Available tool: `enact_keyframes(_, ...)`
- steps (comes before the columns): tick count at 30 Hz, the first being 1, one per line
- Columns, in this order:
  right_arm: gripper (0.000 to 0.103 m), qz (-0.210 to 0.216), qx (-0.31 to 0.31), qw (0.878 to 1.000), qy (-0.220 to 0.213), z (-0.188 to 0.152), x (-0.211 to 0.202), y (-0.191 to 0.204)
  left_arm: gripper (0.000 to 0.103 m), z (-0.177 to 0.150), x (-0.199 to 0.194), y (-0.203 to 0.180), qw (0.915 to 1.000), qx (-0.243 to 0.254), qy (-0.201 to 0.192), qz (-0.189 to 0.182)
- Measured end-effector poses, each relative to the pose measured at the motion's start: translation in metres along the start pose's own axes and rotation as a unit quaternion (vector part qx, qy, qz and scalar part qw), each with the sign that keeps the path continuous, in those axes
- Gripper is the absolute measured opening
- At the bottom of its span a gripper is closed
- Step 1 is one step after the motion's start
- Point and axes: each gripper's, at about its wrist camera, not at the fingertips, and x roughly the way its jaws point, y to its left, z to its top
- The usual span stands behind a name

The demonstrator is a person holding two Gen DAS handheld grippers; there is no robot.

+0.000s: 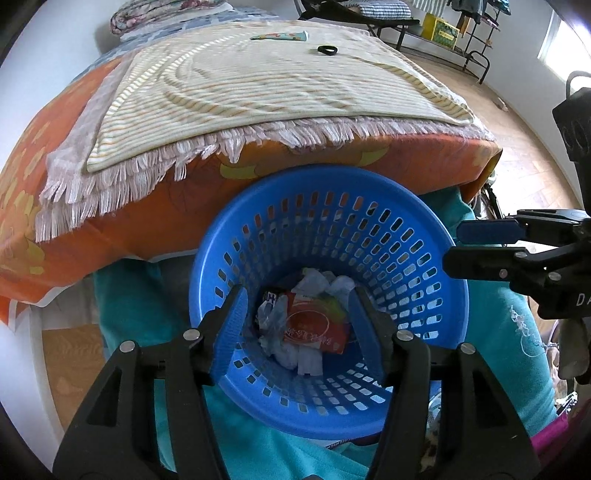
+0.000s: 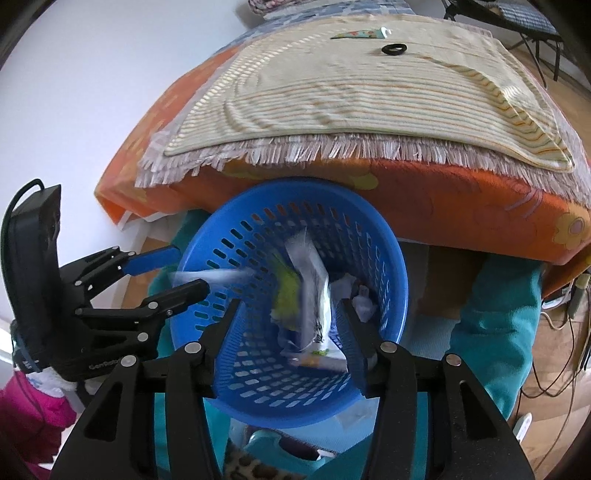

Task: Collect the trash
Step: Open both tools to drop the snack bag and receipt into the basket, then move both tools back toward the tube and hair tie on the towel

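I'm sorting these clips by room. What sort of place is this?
Probably a bedroom at home: a bed with an orange floral cover, a folded quilt at its far end, and a blue basket of trash beside it.

The round blue perforated plastic basket point(image 1: 388, 236) stands with its mouth open upward, unblocked above. Its bottom is filled with crumpled white paper and a red wrapper point(image 1: 314, 328). Its far rim sits tight under the overhanging edge of the orange-sheeted bed point(image 1: 155, 206), whose white fringe point(image 1: 122, 177) hangs near. The left claw point(image 1: 297, 314) and right claw point(image 2: 290, 321) flank the opening. The striped cream mat point(image 1: 258, 81) lies mostly bare.
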Motion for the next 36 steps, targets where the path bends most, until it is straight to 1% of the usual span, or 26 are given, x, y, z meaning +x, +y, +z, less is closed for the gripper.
enact_keyframes(1,0.05,-0.003,0.001,1.0,0.001,0.0,0.001,0.0,0.06,0.0,0.0,0.0,1.0,-0.001,0.001,0.0)
enact_keyframes(4,0.054,-0.004,0.005,1.0,0.003,0.0,0.001,-0.002,0.069,0.0,0.0,0.0,1.0,-0.002,-0.003,0.002)
enact_keyframes(13,0.056,-0.011,0.011,1.0,0.0,-0.001,-0.001,-0.004,0.069,0.0,0.0,0.005,1.0,-0.005,-0.003,0.007)
enact_keyframes(23,0.057,-0.036,-0.001,0.999,-0.017,0.002,-0.005,0.0,0.069,0.003,-0.003,0.006,0.9998,-0.004,-0.012,0.013)
enact_keyframes(29,0.062,-0.053,0.002,0.998,-0.034,0.005,-0.009,-0.002,0.069,0.009,-0.009,0.007,0.9996,-0.003,-0.023,0.015)
enact_keyframes(36,0.063,-0.069,0.0,0.996,-0.057,0.012,-0.019,-0.003,0.069,0.02,-0.014,0.006,0.9993,0.006,-0.034,0.014)
